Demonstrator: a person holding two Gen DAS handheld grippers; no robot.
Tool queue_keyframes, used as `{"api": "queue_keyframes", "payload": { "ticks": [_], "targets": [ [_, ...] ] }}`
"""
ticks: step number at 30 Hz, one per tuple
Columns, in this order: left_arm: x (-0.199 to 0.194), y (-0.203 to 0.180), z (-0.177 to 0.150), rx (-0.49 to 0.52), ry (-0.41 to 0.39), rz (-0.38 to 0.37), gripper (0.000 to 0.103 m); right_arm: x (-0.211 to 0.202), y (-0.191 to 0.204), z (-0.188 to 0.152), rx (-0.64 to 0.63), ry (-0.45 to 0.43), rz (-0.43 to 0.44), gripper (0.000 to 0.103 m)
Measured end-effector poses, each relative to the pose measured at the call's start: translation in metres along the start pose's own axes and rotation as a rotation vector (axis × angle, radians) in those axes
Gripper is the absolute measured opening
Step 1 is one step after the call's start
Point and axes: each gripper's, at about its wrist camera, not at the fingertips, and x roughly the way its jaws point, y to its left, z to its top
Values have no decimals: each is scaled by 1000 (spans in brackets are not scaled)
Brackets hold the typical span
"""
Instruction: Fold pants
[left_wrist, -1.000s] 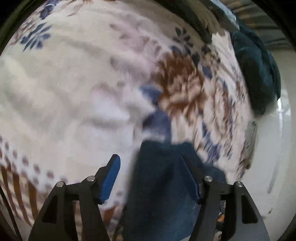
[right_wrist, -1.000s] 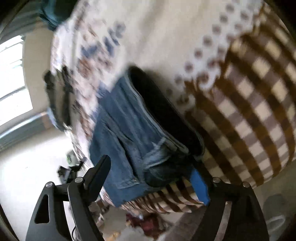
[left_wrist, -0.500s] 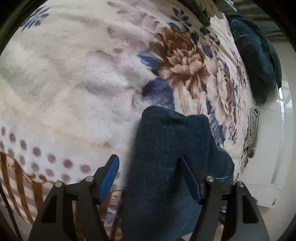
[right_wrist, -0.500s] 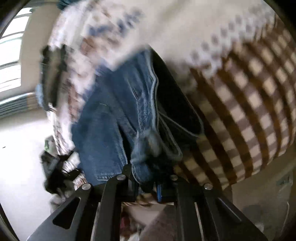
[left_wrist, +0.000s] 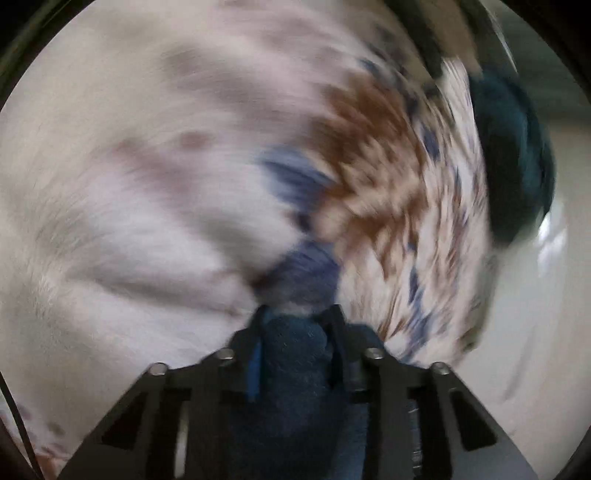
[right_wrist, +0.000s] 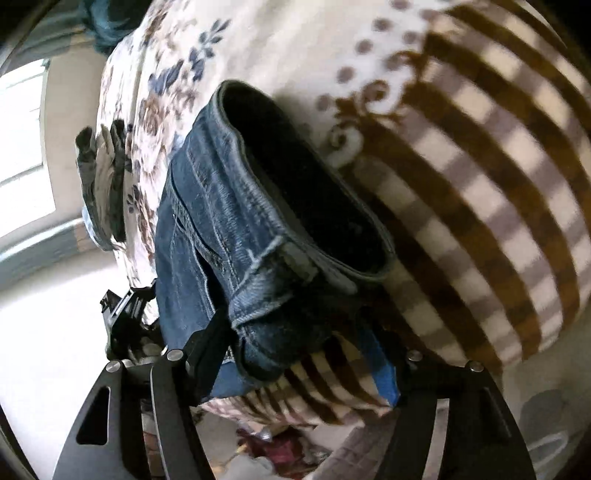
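Observation:
Blue denim pants (right_wrist: 221, 229) lie folded on a floral and checked blanket (right_wrist: 480, 177), waistband open toward the camera. My right gripper (right_wrist: 295, 347) is open, its fingers either side of the waistband corner. In the left wrist view, which is motion-blurred, my left gripper (left_wrist: 295, 332) is shut on a dark blue fold of the pants (left_wrist: 291, 369), low over the blanket (left_wrist: 147, 184). The other gripper (right_wrist: 125, 317) shows at the pants' far end in the right wrist view.
A dark teal garment (left_wrist: 513, 158) lies at the blanket's far right edge, with pale floor (left_wrist: 554, 314) beyond. A grey and dark garment (right_wrist: 99, 177) hangs over the bed edge. Clutter (right_wrist: 273, 446) lies on the floor below the bed.
My left gripper has shut on the pants fold and is moving fast. My right gripper, shut on the waistband half a second ago, has opened.

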Motion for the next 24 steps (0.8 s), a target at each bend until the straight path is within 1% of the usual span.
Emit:
{"api": "queue_keyframes", "payload": {
  "ticks": [1,2,4,5,6,7,8,9,10,13,14,15,18,21,23,24],
  "targets": [
    [0,11,1,-46,8,-51,25,4,0,1,4,-1,-8,70],
    [-2,14,0,-62,13,-74,26,9,0,3,21,3,2,70],
    [-10,12,-3,-60,21,-106,31,12,-1,5,42,3,46,71],
    [-15,10,-5,-49,25,-111,43,12,-1,4,40,1,61,74],
    [-22,8,-10,-36,25,-114,64,12,-3,4,36,4,81,76],
    [-29,5,-17,-20,16,-131,74,12,-4,4,31,7,102,79],
    [-37,2,-26,2,8,-140,85,14,-6,4,22,14,129,81],
    [-44,-2,-36,38,0,-136,85,17,-8,4,14,23,159,81],
    [-47,-4,-44,63,-1,-132,85,20,-7,4,11,32,184,84],
    [-41,-5,-68,127,10,-97,87,37,-7,7,9,54,223,86],
    [-36,-2,-72,121,18,-87,87,44,-8,9,20,67,241,86],
    [-33,1,-72,109,29,-84,87,49,-11,9,53,76,285,86],
    [-29,5,-70,81,39,-88,87,43,-18,2,101,49,355,86],
    [-32,0,-72,91,41,-89,87,24,-33,-13,130,-1,369,87],
    [-36,-3,-76,110,37,-85,87,13,-35,-24,118,-20,348,87],
    [-36,-5,-78,119,35,-84,87,8,-33,-29,91,-25,339,87]
  ]
}}
